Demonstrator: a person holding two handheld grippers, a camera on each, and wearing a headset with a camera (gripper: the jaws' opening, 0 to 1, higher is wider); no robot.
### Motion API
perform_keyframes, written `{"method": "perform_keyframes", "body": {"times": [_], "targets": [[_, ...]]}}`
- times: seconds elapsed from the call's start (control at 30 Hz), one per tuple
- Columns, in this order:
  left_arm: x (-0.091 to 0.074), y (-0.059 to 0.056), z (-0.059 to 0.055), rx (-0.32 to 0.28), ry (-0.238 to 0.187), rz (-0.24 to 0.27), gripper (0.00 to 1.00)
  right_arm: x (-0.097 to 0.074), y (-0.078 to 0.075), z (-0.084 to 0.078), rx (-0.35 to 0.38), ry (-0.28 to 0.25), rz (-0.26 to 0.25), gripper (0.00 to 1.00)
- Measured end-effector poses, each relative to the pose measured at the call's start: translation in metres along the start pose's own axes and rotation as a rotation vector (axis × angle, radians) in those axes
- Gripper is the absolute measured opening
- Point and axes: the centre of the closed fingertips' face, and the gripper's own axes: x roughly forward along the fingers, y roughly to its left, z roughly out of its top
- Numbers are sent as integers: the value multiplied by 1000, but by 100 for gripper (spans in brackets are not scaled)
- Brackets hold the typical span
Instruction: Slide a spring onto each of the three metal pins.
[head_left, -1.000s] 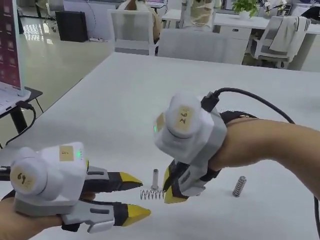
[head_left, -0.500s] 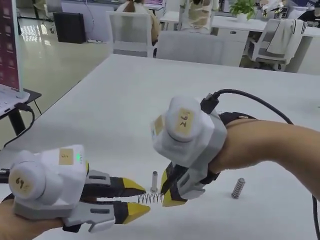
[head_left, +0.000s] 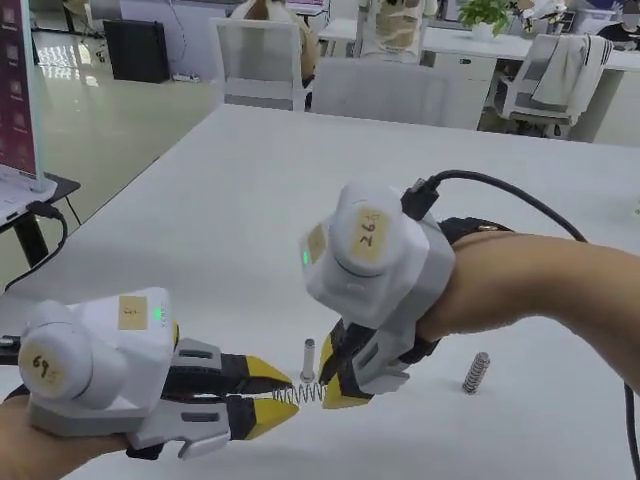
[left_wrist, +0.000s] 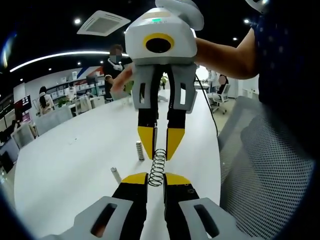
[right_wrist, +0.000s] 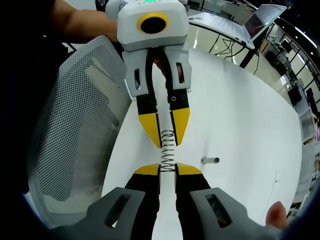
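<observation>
Closing since a second ago, the left gripper (head_left: 283, 397) now pinches the near end of the thin steel coil spring (head_left: 300, 393). The right gripper (head_left: 335, 385) pinches its far end, so it spans the gap between their yellow tips. Just beyond the right gripper's tips a short silver metal pin (head_left: 309, 357) stands bare on the white worktop (head_left: 250, 200). Farther right rests a tight grey spring (head_left: 477, 372). By my judgement, no pin is sleeved yet.
</observation>
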Motion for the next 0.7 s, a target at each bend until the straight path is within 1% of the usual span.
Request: {"method": "perform_keyframes", "body": {"times": [0.2,0.43,0.57,0.7], "targets": [[-1,1,-1,1,3,4,3,-5,-1,5,-5,-6,-13,8],[-1,0,-1,-1,4,8,3,-13,0,14,-30,-21,-30,8],[-1,-1,-2,-2,7,8,3,-18,1,24,-45,-48,-36,8],[-1,-1,-1,-1,8,9,3,-20,1,28,-56,-58,-44,8]]}}
